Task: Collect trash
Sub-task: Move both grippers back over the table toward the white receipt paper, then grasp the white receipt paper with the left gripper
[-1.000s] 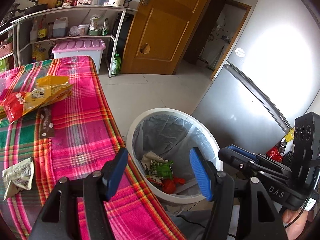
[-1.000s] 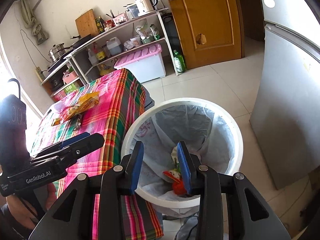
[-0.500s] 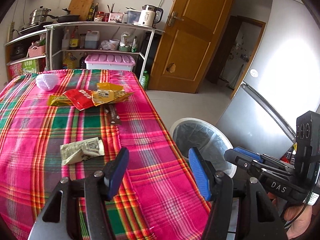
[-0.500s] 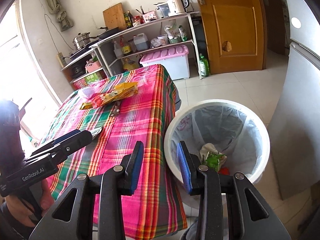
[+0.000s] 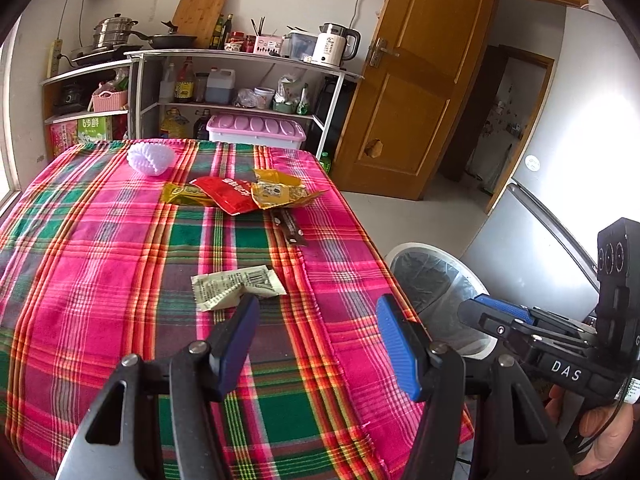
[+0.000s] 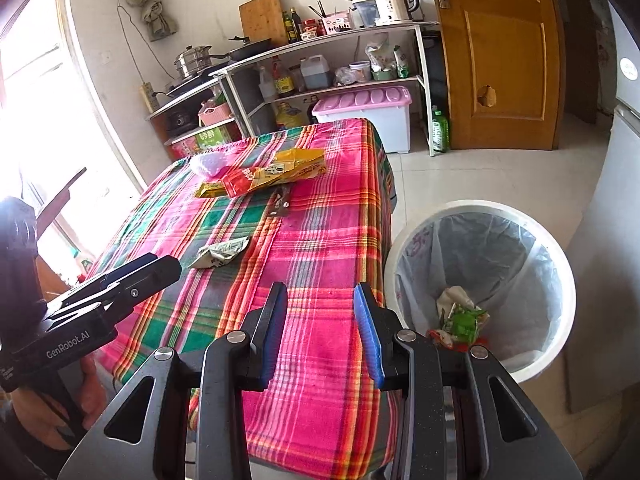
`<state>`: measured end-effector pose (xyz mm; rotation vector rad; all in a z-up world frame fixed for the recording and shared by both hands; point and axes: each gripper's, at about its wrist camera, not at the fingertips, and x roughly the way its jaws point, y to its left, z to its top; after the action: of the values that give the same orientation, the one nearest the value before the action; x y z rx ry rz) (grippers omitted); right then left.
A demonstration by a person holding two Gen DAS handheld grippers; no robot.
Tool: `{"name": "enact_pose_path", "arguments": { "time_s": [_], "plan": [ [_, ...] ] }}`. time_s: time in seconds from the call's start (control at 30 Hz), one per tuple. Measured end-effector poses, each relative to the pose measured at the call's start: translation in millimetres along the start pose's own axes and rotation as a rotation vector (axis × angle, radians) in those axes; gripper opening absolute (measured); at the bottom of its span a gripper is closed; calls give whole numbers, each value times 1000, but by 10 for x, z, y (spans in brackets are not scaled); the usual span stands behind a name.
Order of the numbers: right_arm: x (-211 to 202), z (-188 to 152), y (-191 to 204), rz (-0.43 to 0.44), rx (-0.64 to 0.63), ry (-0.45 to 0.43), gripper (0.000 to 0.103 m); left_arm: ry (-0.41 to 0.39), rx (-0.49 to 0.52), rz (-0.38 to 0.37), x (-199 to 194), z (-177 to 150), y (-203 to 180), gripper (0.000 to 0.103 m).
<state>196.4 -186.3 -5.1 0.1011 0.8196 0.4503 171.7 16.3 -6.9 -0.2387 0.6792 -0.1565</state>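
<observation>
My left gripper (image 5: 316, 316) is open and empty above the plaid tablecloth (image 5: 100, 264), just short of a pale crumpled wrapper (image 5: 236, 286). Farther back lie a red wrapper (image 5: 228, 192), yellow wrappers (image 5: 280, 192), a dark brown wrapper (image 5: 290, 230) and a white foam net (image 5: 151, 158). My right gripper (image 6: 320, 316) is open and empty over the table's near right corner. The white lined trash bin (image 6: 516, 220) stands on the floor to its right, with wrappers inside (image 6: 460, 316). The pale wrapper also shows in the right wrist view (image 6: 222, 252).
Metal shelves (image 5: 240, 80) with kitchenware and a pink-lidded box (image 5: 256, 130) stand behind the table. A wooden door (image 5: 416, 80) and a grey fridge (image 5: 568, 184) are at the right. A window (image 6: 36, 100) is at the left.
Both grippers have moved from over the trash bin back over the table. The left gripper now faces the pale wrapper. Both stay open and empty.
</observation>
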Motion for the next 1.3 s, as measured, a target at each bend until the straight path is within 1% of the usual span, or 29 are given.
{"name": "enact_pose_path", "arguments": {
  "time_s": [0.27,0.47,0.57,0.67,0.8,0.9,0.97,1.0,1.03,1.07,1.13,1.17,1.27,1.3],
  "plan": [
    [131,42,113,23,-26,32,36,6,-18,52,79,6,235,63],
    [273,110,150,24,-40,51,36,39,-13,82,310,47,389,63],
    [328,148,155,28,-44,55,36,70,15,96,496,50,419,63],
    [371,186,138,27,-46,56,36,107,46,93,647,50,421,63],
    [424,212,123,27,-45,61,36,140,109,80,733,31,370,63],
    [478,222,114,29,-42,67,36,176,155,99,822,9,336,63],
    [506,226,118,29,-43,71,36,206,163,122,890,6,331,63],
    [518,229,127,29,-44,72,36,204,169,129,897,25,322,59],
    [531,232,130,30,-45,74,36,206,175,136,905,36,314,51],
    [545,236,135,31,-44,76,36,207,179,149,914,49,311,48],
    [576,252,144,31,-45,80,36,207,173,156,918,74,329,29],
    [595,260,149,31,-45,84,36,205,164,157,917,86,347,25],
    [652,286,170,34,-46,89,36,201,134,139,900,100,399,22],
    [677,299,178,35,-48,91,36,197,127,136,889,98,407,19]
  ]
}}
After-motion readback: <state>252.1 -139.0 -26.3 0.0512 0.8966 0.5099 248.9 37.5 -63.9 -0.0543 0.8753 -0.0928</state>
